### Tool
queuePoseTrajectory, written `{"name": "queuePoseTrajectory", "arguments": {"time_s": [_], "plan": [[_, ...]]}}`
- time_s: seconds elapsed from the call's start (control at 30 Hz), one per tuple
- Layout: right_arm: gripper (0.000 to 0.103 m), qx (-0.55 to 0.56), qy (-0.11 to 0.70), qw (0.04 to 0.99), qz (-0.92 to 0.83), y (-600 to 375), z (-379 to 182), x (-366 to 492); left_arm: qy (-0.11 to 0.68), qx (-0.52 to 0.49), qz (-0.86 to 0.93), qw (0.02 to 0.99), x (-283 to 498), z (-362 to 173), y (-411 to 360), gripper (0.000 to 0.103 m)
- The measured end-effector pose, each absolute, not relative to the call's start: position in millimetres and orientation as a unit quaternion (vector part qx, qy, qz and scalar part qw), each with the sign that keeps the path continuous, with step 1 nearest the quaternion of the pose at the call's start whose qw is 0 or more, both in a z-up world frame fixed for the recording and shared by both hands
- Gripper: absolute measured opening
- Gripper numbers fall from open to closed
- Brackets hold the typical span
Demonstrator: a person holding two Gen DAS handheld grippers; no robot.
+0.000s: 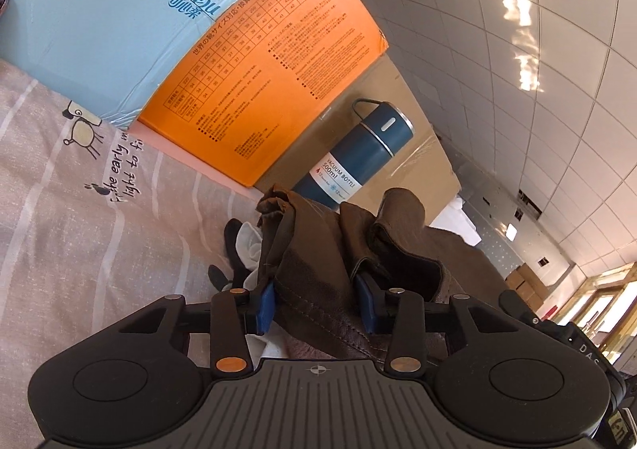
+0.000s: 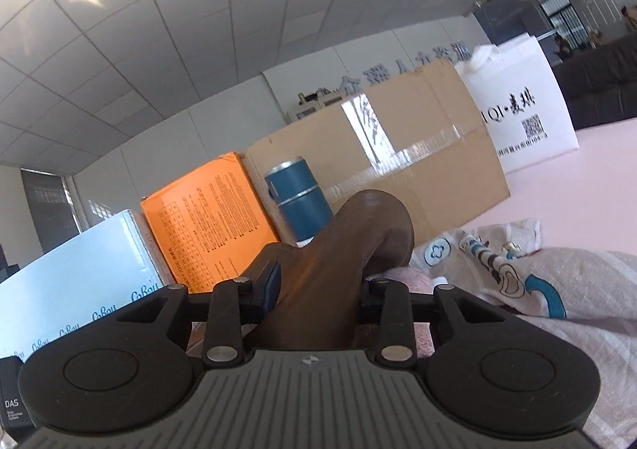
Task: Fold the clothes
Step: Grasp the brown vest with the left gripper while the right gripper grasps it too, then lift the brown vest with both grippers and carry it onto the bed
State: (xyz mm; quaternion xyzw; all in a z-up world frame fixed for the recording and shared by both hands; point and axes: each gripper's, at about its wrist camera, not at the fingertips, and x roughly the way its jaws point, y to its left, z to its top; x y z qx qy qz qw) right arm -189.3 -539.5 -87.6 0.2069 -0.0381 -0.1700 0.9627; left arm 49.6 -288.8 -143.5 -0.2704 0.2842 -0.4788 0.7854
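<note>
A brown garment [image 1: 318, 249] hangs bunched between the blue pads of my left gripper [image 1: 316, 307], which is shut on its edge and holds it above the pink striped bed sheet [image 1: 79, 218]. The same brown garment [image 2: 338, 269] rises in a thick fold out of my right gripper [image 2: 314, 289], which is shut on it. Both grippers hold the cloth lifted, tilted toward the boxes. A white and black cloth [image 1: 245, 246] lies under the garment in the left wrist view.
A light blue box [image 1: 99, 10], an orange box [image 1: 262, 78], a blue vacuum bottle [image 1: 354, 158] and a large cardboard box [image 2: 398, 162] stand along the far side. A white bag [image 2: 521, 110] stands at the right. A printed white garment [image 2: 517, 269] lies on the bed.
</note>
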Motion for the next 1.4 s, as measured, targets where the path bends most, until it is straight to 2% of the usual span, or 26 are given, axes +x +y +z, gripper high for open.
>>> {"name": "queuePoseTrajectory", "arguments": {"time_s": [0.17,0.23,0.33,0.77,1.1,1.4], "plan": [[0.025,0.23,-0.096,0.964,-0.096,-535,-86,-204,0.257,-0.268,-0.478,0.796,44,-138,-277,0.035],[0.022,0.274,-0.103,0.953,-0.076,-539,-87,-208,0.252,-0.271,-0.482,0.794,41,-136,-270,0.025],[0.021,0.293,-0.11,0.948,-0.052,-523,-78,-214,0.251,-0.28,-0.489,0.787,35,-133,-259,0.019],[0.02,0.336,-0.125,0.931,0.064,-421,-30,-230,0.263,-0.343,-0.486,0.759,4,-115,-157,0.016],[0.02,0.425,-0.073,0.885,0.177,-318,-10,-179,0.255,-0.355,-0.431,0.79,-21,-112,-6,0.016],[0.019,0.475,-0.002,0.835,0.279,-191,-8,-120,0.195,-0.375,-0.31,0.851,-52,-111,145,0.015]]}}
